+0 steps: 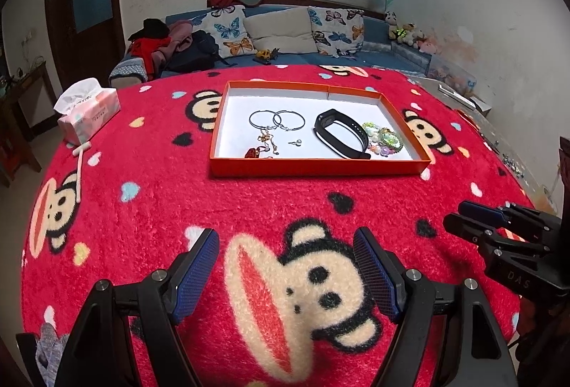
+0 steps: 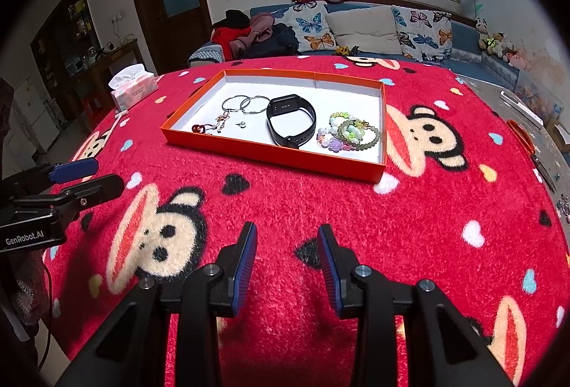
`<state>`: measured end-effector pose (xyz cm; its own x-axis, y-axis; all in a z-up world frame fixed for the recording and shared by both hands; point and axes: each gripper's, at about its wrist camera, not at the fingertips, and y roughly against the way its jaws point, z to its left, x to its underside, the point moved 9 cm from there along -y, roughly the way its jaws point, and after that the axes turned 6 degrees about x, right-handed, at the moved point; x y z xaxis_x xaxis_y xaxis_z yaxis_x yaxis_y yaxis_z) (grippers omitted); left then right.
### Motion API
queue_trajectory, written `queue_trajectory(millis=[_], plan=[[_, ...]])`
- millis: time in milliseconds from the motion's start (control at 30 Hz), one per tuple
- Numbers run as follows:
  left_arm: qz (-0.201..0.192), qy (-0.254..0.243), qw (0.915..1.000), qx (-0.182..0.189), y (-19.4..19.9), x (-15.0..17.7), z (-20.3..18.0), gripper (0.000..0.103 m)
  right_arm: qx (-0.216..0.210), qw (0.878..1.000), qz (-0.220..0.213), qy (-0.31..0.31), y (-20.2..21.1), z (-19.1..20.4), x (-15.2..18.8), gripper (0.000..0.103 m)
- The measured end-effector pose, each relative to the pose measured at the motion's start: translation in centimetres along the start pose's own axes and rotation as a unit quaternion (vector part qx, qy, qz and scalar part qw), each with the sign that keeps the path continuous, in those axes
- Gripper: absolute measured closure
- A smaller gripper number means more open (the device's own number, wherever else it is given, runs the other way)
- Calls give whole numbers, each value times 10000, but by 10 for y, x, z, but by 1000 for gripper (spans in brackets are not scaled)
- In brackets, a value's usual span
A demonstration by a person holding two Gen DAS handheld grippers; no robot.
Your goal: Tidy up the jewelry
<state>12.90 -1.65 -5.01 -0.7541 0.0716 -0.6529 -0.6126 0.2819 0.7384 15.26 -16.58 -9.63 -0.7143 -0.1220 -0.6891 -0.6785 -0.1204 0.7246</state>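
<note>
blanket (image 1: 270,209) bears tray (image 1: 317,169) holding smartband (image 1: 342,134), bracelets (image 2: 351,134).

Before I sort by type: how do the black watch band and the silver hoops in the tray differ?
The black watch band is broad, dark and closed in one loop; the silver hoops are two thin wire rings that overlap. The band sits mid-tray beside the bead bracelets; the hoops lie further left. Both rest inside the orange tray, untouched.
</note>
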Motion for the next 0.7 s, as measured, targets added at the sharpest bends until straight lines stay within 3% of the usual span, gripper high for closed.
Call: queue_trajectory(millis=[700], plan=[[177, 117, 9998, 14, -18, 9, 7, 21, -21, 10000, 4, -24, -2, 3, 2, 64]])
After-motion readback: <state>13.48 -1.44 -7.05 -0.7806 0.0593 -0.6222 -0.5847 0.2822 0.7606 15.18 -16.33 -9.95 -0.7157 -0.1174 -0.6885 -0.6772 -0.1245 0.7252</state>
